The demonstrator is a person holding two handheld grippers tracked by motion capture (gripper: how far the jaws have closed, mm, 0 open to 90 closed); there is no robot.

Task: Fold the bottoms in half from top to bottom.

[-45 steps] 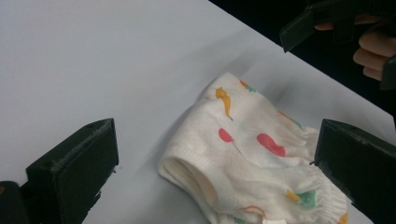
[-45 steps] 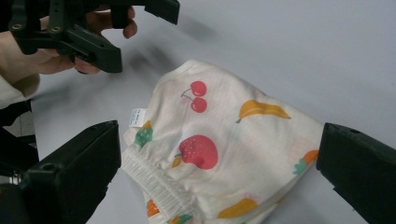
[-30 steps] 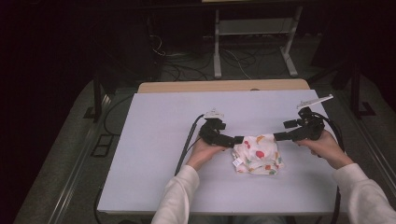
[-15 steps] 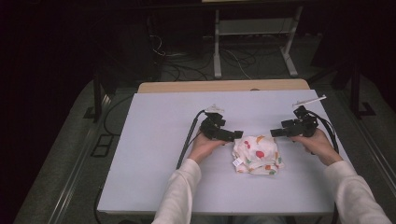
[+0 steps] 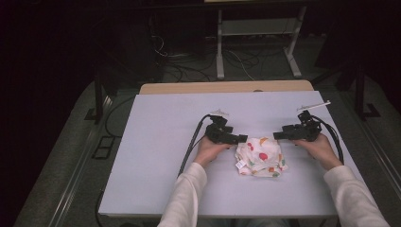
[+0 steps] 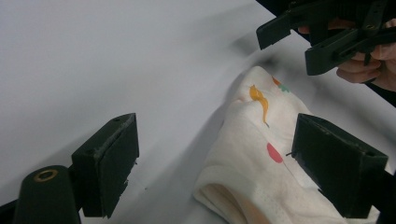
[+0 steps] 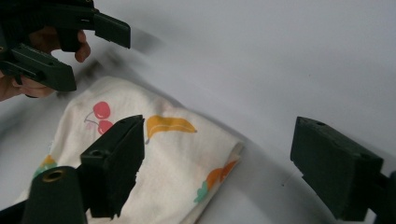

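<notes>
A folded white cloth with fruit prints [image 5: 261, 156] lies on the white table [image 5: 156, 142], right of centre near the person. My left gripper [image 5: 241, 138] is at the cloth's far left corner and my right gripper [image 5: 277, 135] at its far right corner, tips pointing toward each other. Both are open, and their jaws have just been closing a little. In the left gripper view the cloth [image 6: 261, 158] reaches in between the jaws of the left gripper [image 6: 219, 140] without being pinched. In the right gripper view the cloth [image 7: 159, 158] lies partly between the jaws of the right gripper [image 7: 224, 154], pads apart from it.
The left gripper's black cable [image 5: 190, 149] trails over the table toward the front edge. A wooden strip [image 5: 222, 87] borders the far side. Beyond it, cables and a metal stand [image 5: 220, 56] are on the dark floor.
Both grippers have sunk toward the table at the cloth's far corners, the right one also shifting left. Their jaws stand slightly narrower. The cloth has not moved.
</notes>
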